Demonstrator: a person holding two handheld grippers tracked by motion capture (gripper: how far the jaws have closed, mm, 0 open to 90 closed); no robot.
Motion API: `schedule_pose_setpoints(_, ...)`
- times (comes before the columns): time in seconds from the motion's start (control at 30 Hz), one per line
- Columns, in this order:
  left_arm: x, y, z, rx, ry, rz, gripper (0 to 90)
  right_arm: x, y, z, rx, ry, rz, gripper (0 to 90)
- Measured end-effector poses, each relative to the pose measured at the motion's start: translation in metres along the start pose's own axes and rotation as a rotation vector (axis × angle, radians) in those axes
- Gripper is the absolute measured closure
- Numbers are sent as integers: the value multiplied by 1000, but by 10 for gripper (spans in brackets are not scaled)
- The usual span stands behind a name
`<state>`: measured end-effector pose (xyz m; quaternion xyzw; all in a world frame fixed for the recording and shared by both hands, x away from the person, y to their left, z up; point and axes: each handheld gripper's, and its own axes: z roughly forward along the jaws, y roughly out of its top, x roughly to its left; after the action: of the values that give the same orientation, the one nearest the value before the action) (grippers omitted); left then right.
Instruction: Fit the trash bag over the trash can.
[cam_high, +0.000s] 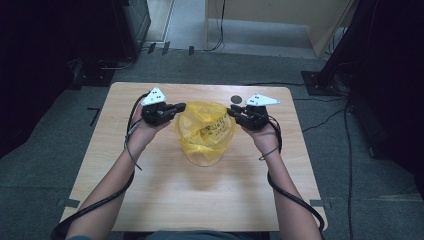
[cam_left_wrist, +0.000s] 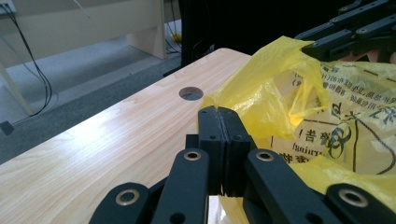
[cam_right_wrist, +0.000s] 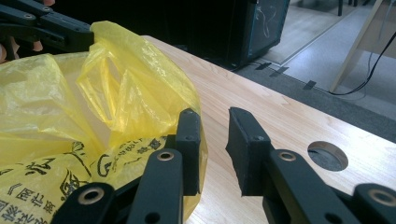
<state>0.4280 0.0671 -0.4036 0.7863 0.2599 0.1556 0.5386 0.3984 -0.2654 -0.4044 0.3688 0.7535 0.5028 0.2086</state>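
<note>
A yellow plastic bag (cam_high: 205, 127) with black print lines a clear round container (cam_high: 206, 160) at the middle of the wooden table (cam_high: 200, 200). My left gripper (cam_high: 179, 106) is at the bag's left rim. In the left gripper view its jaws (cam_left_wrist: 219, 116) are pressed together against the bag (cam_left_wrist: 280, 88), and a raised peak of the film runs up to its tip (cam_right_wrist: 86, 37). My right gripper (cam_high: 231, 111) is at the bag's right rim. It (cam_right_wrist: 214, 116) stands open, with the bag (cam_right_wrist: 56, 93) lying against the outside of its left jaw.
A round cable hole (cam_high: 236, 99) is cut in the table just behind the bag, beside the right gripper. Grey carpet surrounds the table. A dark cabinet (cam_high: 132, 20) and a pale wooden desk (cam_high: 280, 15) stand beyond its far edge.
</note>
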Motion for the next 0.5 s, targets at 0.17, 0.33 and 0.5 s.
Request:
schedule_pose_setpoints(0.17,-1,0,-1,18,-20,-9,899,0,-1,0,8,14,5,756)
schedule_pose_setpoints(0.33,-3,-2,-4,36,-70,-4,899,0,-3,-4,24,59,1,753)
schedule_pose_setpoints(0.5,-5,-2,-6,38,-87,12,900,1,-3,-7,32,82,-20,765)
